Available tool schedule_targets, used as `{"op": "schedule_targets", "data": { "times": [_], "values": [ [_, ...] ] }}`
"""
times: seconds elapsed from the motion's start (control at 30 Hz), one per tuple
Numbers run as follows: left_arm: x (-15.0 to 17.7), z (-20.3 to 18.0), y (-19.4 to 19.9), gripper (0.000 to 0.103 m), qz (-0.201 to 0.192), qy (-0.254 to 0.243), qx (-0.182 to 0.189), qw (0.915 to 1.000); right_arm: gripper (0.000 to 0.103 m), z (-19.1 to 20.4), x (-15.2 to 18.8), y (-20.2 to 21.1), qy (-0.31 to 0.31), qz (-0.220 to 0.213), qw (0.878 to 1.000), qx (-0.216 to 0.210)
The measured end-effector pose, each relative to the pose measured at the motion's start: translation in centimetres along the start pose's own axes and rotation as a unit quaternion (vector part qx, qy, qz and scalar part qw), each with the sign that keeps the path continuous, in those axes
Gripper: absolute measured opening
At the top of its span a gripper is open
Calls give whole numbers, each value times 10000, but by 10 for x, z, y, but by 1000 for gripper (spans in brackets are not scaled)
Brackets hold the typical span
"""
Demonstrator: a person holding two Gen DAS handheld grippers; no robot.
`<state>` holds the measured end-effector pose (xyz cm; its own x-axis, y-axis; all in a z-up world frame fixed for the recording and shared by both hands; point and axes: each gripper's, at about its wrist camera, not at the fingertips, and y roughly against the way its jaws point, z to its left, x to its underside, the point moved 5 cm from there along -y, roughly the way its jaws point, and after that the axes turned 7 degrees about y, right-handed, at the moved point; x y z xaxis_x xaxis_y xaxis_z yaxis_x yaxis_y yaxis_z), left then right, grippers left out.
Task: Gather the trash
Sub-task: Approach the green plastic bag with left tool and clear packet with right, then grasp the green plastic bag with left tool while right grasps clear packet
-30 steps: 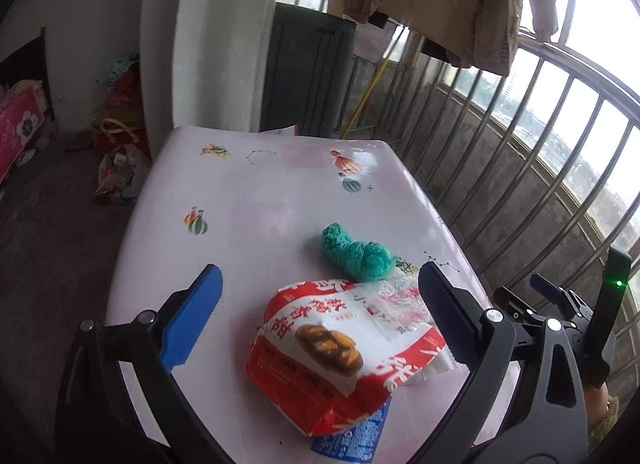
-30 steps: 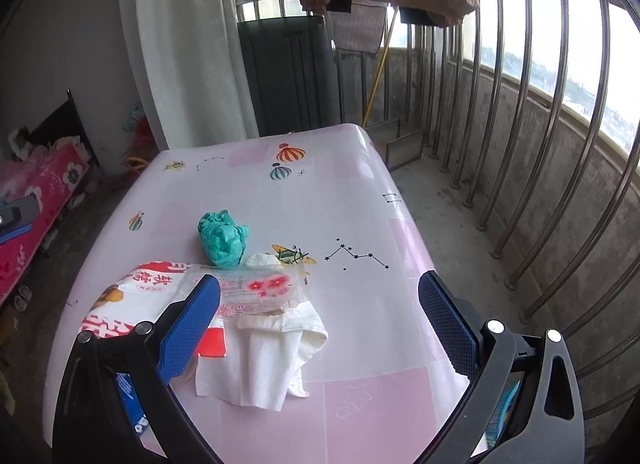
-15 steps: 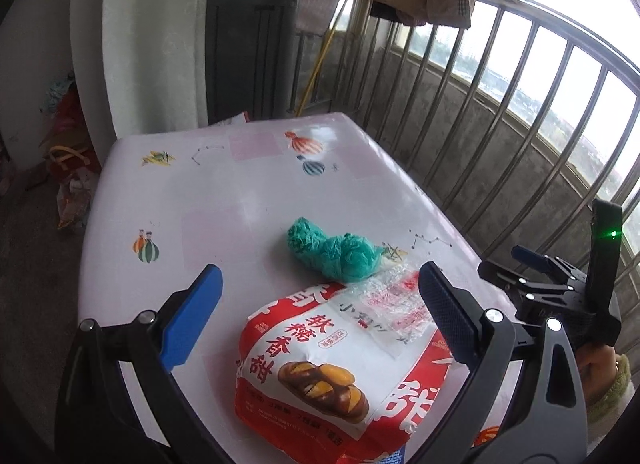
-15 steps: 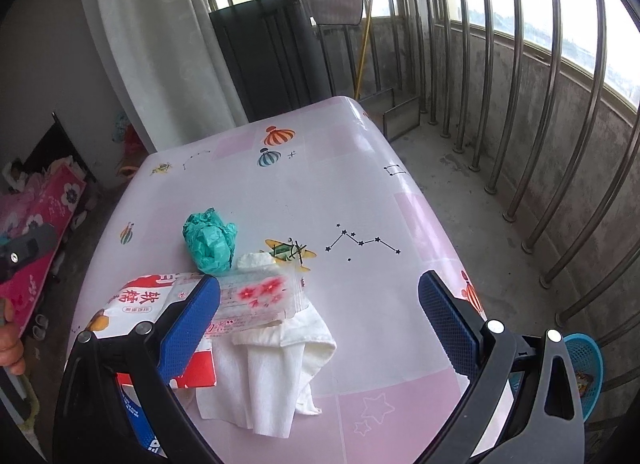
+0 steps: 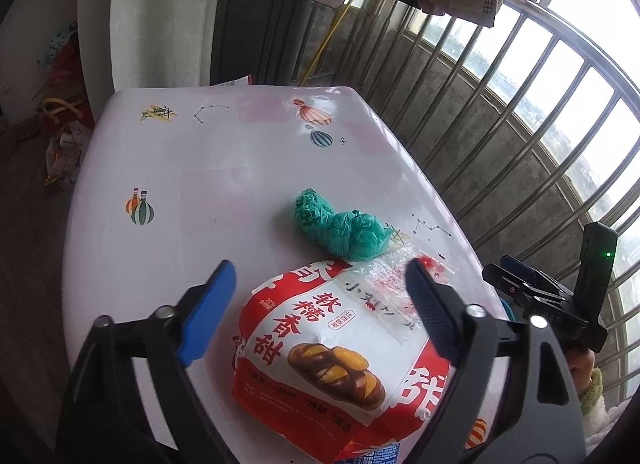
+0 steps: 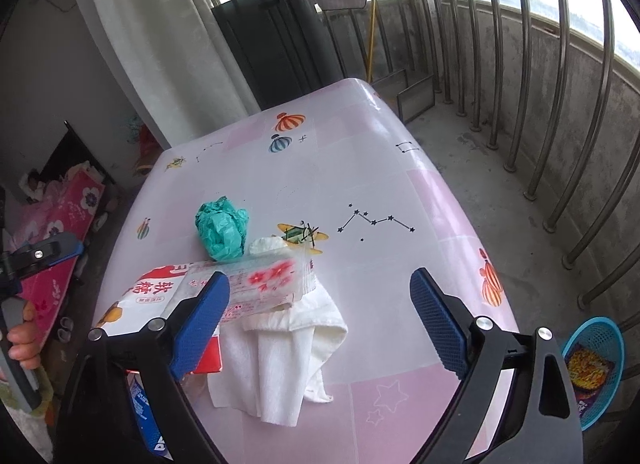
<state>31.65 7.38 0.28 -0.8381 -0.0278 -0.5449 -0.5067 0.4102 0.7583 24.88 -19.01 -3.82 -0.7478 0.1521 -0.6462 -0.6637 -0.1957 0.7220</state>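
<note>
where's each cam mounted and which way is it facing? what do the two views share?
Left wrist: sits on the left gripper, angled down at the red-and-white snack bag between its closing blue-padded fingers; the right gripper and its hand show at the right edge.
Right wrist: sits on the right gripper, angled down at the white cloth, fingers also closing; the left gripper and its hand show at the left edge.
Shared: snack bag, crumpled teal wad, clear red-printed wrapper, pink table, metal railing.

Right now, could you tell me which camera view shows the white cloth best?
The right wrist view: the white cloth lies crumpled on the table, mostly exposed, its upper edge tucked under a clear wrapper. The left wrist view shows none of it.
</note>
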Motion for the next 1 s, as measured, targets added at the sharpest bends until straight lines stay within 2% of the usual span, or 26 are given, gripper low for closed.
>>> {"op": "schedule_targets", "data": {
  "times": [0.1, 0.2, 0.37, 0.5, 0.63, 0.8, 0.9, 0.97, 1.0],
  "values": [
    [-4, -1, -11, 72, 189, 0, 225, 9996, 80, -5, 5, -7, -113, 135, 9998, -129],
    [-11, -3, -22, 64, 332, -39, 232, 9992, 71, -11, 9, -13, -267, 283, 9988, -296],
    [-20, -11, -43, 63, 701, 33, 622, 9956, 57, -18, 18, -25, -702, 457, 9939, -723],
    [-29, -11, -67, 61, 952, 247, 733, 9925, 52, -14, 10, -35, -889, 454, 9892, -1076],
    [-37, -7, -92, 61, 1198, 405, 713, 9894, 51, -3, -1, -42, -642, 393, 9908, -1126],
    [-36, -4, -137, 63, 1816, 684, 500, 9797, 51, 8, -1, -61, -426, 652, 9901, -1168],
    [-36, 2, -157, 63, 2041, 882, 289, 9745, 42, 11, 2, -68, -309, 807, 9896, -1148],
    [-36, 2, -166, 63, 2095, 1087, 384, 9710, 31, 12, 5, -72, -249, 876, 9899, -1085],
    [-37, 2, -169, 63, 2085, 1148, 427, 9703, 29, 12, 6, -73, -246, 893, 9898, -1083]
  ]
}}
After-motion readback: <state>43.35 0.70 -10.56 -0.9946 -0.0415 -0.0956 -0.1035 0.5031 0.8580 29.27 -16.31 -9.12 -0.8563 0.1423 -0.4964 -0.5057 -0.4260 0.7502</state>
